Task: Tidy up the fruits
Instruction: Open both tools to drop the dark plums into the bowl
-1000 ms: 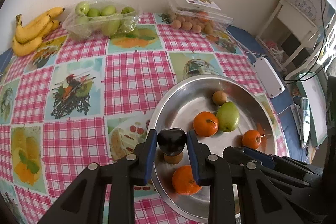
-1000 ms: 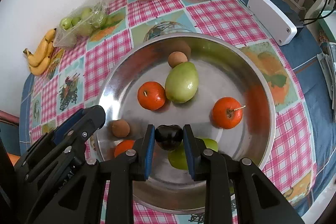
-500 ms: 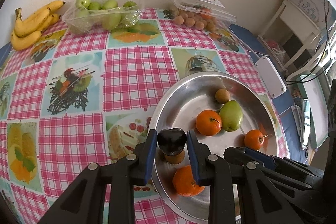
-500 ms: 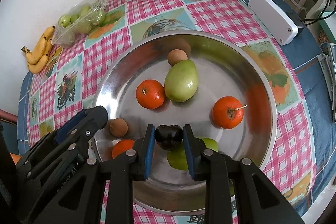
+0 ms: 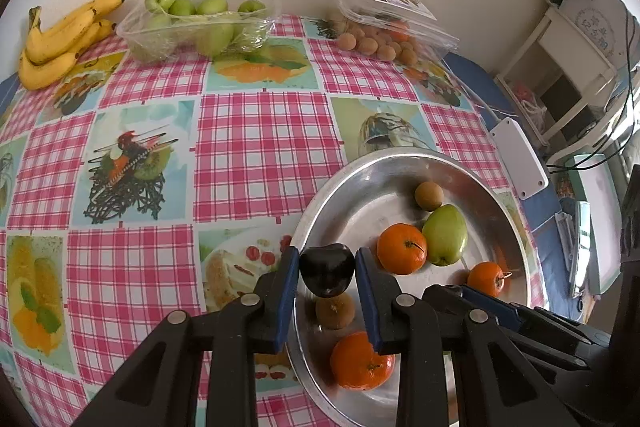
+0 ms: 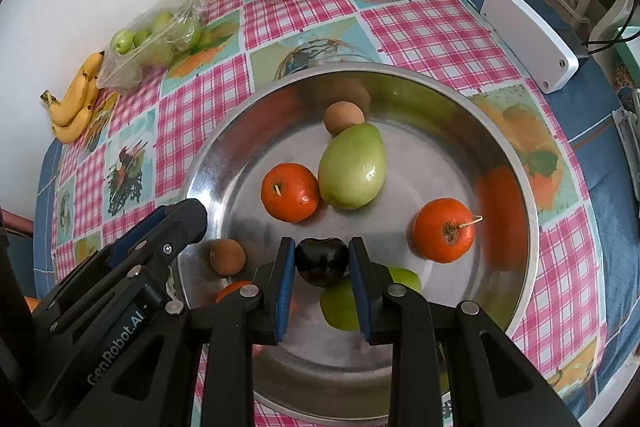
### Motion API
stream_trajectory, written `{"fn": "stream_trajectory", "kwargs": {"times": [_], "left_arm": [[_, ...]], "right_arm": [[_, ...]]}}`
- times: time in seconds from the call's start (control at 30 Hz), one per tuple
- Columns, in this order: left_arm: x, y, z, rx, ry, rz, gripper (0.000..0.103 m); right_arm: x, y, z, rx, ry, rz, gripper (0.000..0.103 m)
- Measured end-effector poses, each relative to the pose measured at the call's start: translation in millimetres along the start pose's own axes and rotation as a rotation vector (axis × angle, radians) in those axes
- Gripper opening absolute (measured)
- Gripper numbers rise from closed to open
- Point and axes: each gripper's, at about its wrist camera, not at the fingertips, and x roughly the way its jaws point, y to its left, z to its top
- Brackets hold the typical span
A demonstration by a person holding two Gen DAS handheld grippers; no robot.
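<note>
- Both pairs of jaws are standing narrow, each one clamping a dark, glossy, heart-shaped fruit between its blue pads.
- We are holding the left gripper over the near-left rim of the metal bowl, its dark fruit sitting squarely between the pads, touching both.
- We are holding the right gripper above the near part of the bowl's inside, its own dark fruit pinched the same way.
- Under the left jaws, a small brown fruit and an orange tangerine are lying on the bowl floor.
- Under and just behind the right jaws, a green fruit is partly hiding; the left gripper's black body is crossing the bowl's left rim in that view.
- Farther in, a pale green mango-shaped fruit is touching a tangerine and a round brown fruit; another stemmed tangerine is lying apart on the right.
- Along the far edge of the desk, on the pink checked cloth, we are seeing bananas, a clear tray of green fruit and a clear lidded box of small brown fruit.
- A white plastic box with a cable is lying right of the bowl.
</note>
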Motion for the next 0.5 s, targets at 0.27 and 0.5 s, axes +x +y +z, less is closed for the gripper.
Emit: {"fn": "stream_trajectory", "kwargs": {"times": [0.27, 0.5], "left_arm": [[-3.9, -1.9, 1.4, 0.01, 0.0, 0.0, 0.037], [-19.2, 2.6, 8.4, -0.011, -0.017, -0.005, 0.054]], "right_arm": [[-3.4, -0.6, 0.3, 0.007, -0.001, -0.027, 0.03], [-16.2, -8.4, 0.2, 0.041, -0.029, -0.016, 0.041]]}}
